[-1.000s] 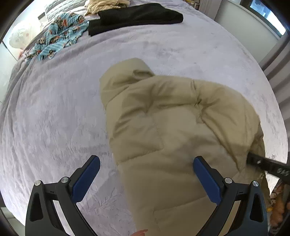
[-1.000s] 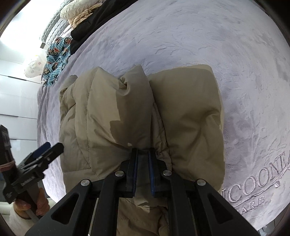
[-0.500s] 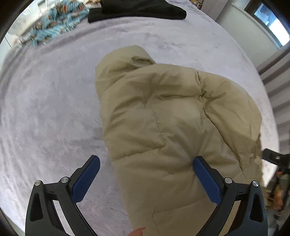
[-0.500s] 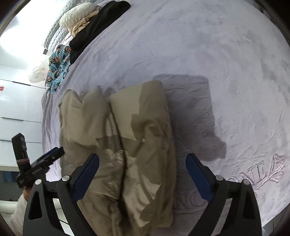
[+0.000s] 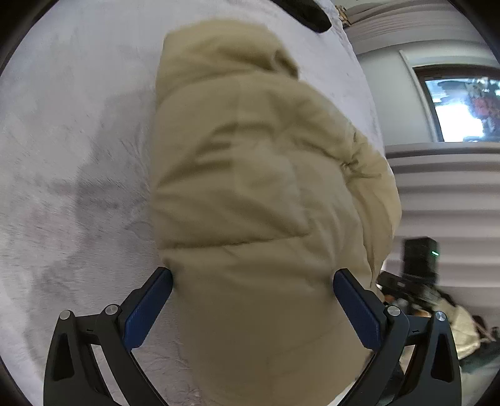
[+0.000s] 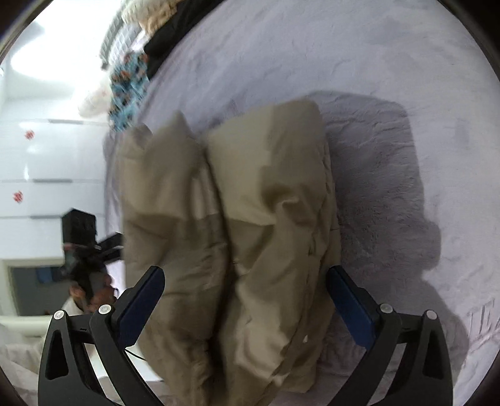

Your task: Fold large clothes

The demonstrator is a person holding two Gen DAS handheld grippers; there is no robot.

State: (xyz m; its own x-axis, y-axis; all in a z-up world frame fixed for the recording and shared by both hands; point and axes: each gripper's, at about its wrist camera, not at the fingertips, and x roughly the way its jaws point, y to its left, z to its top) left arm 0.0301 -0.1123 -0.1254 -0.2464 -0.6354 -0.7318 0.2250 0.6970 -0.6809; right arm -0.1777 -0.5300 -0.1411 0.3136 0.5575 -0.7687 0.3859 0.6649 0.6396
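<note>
A beige puffer jacket (image 5: 250,171) lies folded lengthwise on the pale grey bed cover (image 5: 78,140), hood end far from me. My left gripper (image 5: 253,303) hangs low over its near end. Its blue pads (image 5: 147,309) stand wide on either side of the padded bulk without squeezing it. In the right wrist view the jacket (image 6: 265,203) shows as two long rolls side by side. My right gripper (image 6: 245,299) is above them; its jaws are opening, and the cloth between them is loose. The other gripper (image 6: 103,246) shows blurred at the left.
A black garment (image 6: 168,37), a blue patterned cloth (image 6: 128,81) and a cream bundle (image 6: 140,12) lie at the bed's far side. White cupboards (image 6: 47,171) stand beyond the bed. A window (image 5: 462,109) and striped wall are on the right. Embroidered lettering (image 6: 481,318) marks the cover.
My right gripper let go of the jacket fold and opened wide; the fold dropped flat on the bed. My left gripper sank closer to the jacket and swung right, bringing the window into view.
</note>
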